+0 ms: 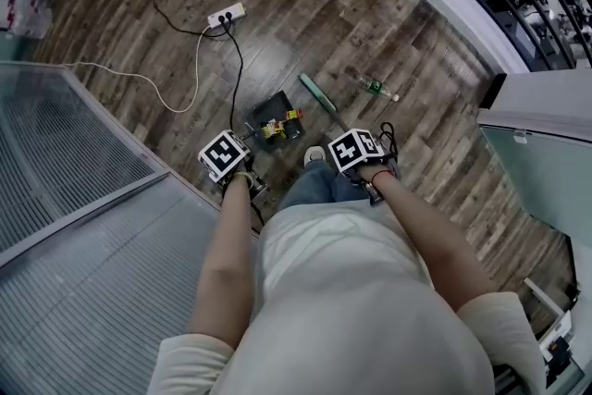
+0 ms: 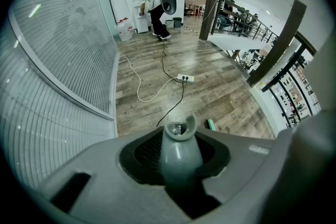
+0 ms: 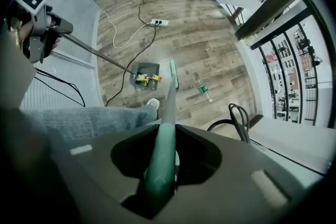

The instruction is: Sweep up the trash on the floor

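Grey pan handle sits clamped in your left gripper; your right gripper is closed on the teal broom. The dustpan lies at eleven o'clock from your shoe, holding yellow trash, perhaps wrappers; a bottle lies loose at two o'clock

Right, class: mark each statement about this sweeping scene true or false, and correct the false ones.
1. The right tongs are shut on the green broom handle. True.
2. The dustpan is empty. False: yellow trash lies in it.
3. The plastic bottle lies inside the dustpan. False: it lies on the floor, with the broom head between it and the dustpan.
4. The left tongs grip the grey dustpan handle. True.
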Demonstrator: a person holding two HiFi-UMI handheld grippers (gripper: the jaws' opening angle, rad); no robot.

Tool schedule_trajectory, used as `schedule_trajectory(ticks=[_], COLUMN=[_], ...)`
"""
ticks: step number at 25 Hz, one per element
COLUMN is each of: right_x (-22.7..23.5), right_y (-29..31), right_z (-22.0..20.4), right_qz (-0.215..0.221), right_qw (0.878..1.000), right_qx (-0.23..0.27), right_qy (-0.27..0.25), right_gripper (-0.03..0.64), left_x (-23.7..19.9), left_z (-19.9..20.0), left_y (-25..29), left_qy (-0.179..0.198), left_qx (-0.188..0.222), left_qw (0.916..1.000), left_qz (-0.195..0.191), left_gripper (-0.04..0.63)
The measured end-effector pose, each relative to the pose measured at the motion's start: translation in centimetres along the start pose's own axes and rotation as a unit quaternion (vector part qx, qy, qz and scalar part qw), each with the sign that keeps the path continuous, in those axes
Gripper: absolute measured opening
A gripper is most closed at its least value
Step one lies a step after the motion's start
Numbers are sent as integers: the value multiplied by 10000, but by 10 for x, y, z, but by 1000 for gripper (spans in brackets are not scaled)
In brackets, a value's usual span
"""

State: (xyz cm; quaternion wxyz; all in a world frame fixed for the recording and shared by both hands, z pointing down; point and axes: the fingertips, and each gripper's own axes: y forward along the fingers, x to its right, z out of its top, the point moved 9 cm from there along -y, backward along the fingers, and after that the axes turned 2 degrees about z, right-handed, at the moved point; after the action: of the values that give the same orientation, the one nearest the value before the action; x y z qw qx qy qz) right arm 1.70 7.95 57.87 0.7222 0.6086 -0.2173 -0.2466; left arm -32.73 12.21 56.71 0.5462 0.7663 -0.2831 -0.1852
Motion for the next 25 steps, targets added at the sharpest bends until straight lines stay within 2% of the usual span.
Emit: schedule_trajectory(ticks=[6,11,17,21,25], right_x=[-4,-10,-24,-33,-46], right_y=[13,16,17,15,14], right_z=[1,2,3,2,2], right_qz=[-154,-122,-25,30,291], right_qw=[9994,9990,9989,9977,9967], right_qx=[-292,-329,-361,-391,-409], right_qy=[-99,-270,-309,-549,-638], right_gripper=[97,95,95,95,95], left_x=[3,3,3,9,1], left_z=[3,2,0,-1,0], left_y=[-1,1,-1,-3,2], left_qy=[47,-8,31,-67,45], left_qx=[54,6,16,-76,13], left_qw=[10000,10000,10000,9998,10000], left_qz=[-13,-25,47,-170,33], left_gripper=[104,106,104,104,104])
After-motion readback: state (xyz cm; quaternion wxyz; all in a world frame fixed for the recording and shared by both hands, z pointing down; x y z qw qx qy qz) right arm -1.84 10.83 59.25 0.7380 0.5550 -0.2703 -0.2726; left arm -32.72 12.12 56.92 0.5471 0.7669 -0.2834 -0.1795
